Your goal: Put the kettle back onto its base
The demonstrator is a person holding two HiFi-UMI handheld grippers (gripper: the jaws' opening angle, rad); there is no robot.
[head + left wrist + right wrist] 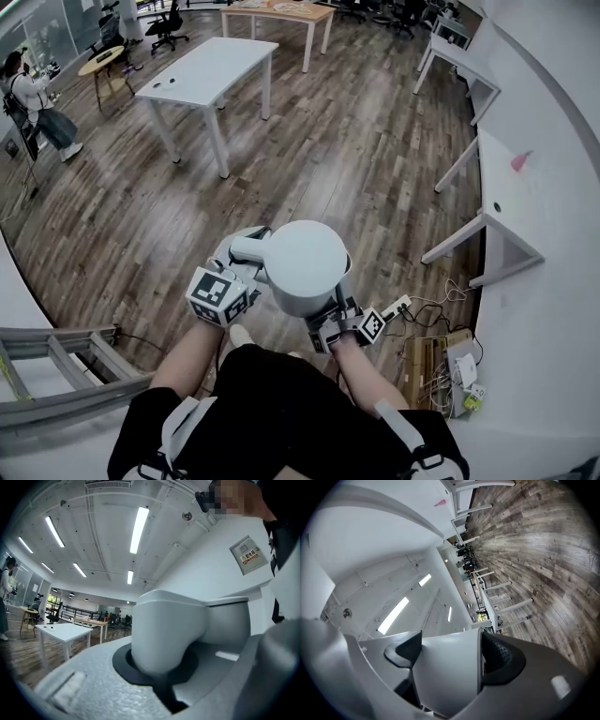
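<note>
Your left gripper (242, 267) has its fingers (93, 677) clamped shut on the handle (168, 634) of the white kettle (305, 265). Your right gripper (330, 317) grips the kettle too, its fingers (501, 657) pressing from both sides on a white part low on the side nearest you. The kettle is held in the air in front of you, above the wooden floor (309, 150), to the left of the white desk (525, 206) along the wall.

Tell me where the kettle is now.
Head view, centre: the kettle is held above the wood floor, left gripper on its handle, right gripper at its lower edge.
</note>
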